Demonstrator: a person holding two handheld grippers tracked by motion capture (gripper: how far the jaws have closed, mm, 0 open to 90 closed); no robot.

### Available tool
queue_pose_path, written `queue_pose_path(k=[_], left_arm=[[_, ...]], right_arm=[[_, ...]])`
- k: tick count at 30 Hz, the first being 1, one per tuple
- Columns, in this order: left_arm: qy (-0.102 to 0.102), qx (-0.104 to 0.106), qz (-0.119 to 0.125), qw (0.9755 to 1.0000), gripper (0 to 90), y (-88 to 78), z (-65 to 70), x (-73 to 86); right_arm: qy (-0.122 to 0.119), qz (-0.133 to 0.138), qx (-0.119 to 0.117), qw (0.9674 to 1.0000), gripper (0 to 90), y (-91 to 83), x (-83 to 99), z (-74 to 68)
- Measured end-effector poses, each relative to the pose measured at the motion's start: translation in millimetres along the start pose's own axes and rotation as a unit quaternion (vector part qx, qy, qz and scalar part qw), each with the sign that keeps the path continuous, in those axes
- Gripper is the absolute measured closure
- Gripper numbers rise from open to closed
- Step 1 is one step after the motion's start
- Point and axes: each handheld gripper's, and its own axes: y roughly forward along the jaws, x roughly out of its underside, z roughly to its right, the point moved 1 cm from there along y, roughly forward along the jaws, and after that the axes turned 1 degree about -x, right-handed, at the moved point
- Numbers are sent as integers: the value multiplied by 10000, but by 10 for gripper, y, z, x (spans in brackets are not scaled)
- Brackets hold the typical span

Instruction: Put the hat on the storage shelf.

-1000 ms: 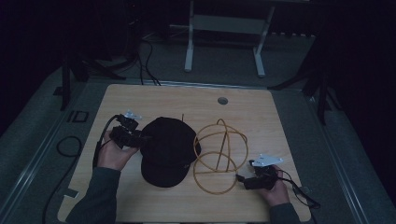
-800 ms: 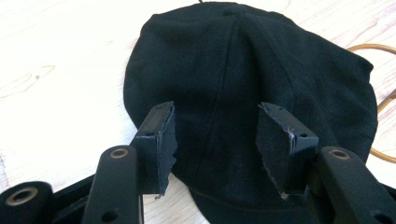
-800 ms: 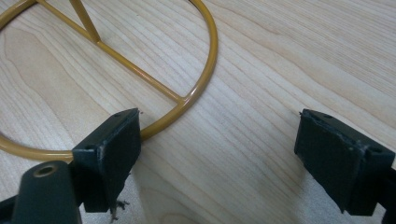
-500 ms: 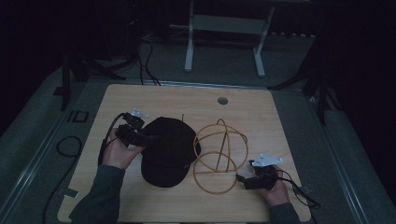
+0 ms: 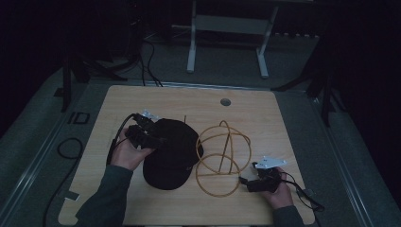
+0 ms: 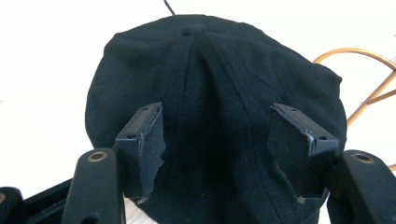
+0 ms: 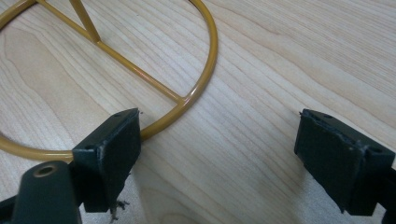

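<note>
Black cap [image 5: 171, 152] between the gaping left claw [image 6: 229, 135], gold wire stand [image 5: 223, 158] beside the gaping right claw [image 7: 219, 154].

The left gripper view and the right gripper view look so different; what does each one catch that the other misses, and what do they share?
The left gripper view alone catches the black cap, its crown lying between that gripper's open fingers. The right gripper view alone catches the wood grain of the table and the base ring of the golden wire stand up close, one of its open fingers beside the ring. Both share that wire stand, a bare sliver in the left view, and a pair of open black fingers.
</note>
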Motion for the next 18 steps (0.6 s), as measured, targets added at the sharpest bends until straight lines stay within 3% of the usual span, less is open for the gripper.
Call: queue_pose_path(k=[7, 18], left_arm=[[15, 43, -88, 10000, 347, 90, 61, -30], [63, -248, -263, 9993, 177, 261, 172, -65]], right_arm=[[0, -1, 1, 10000, 142, 0, 0, 0], [1, -1, 1, 10000, 142, 0, 0, 0]])
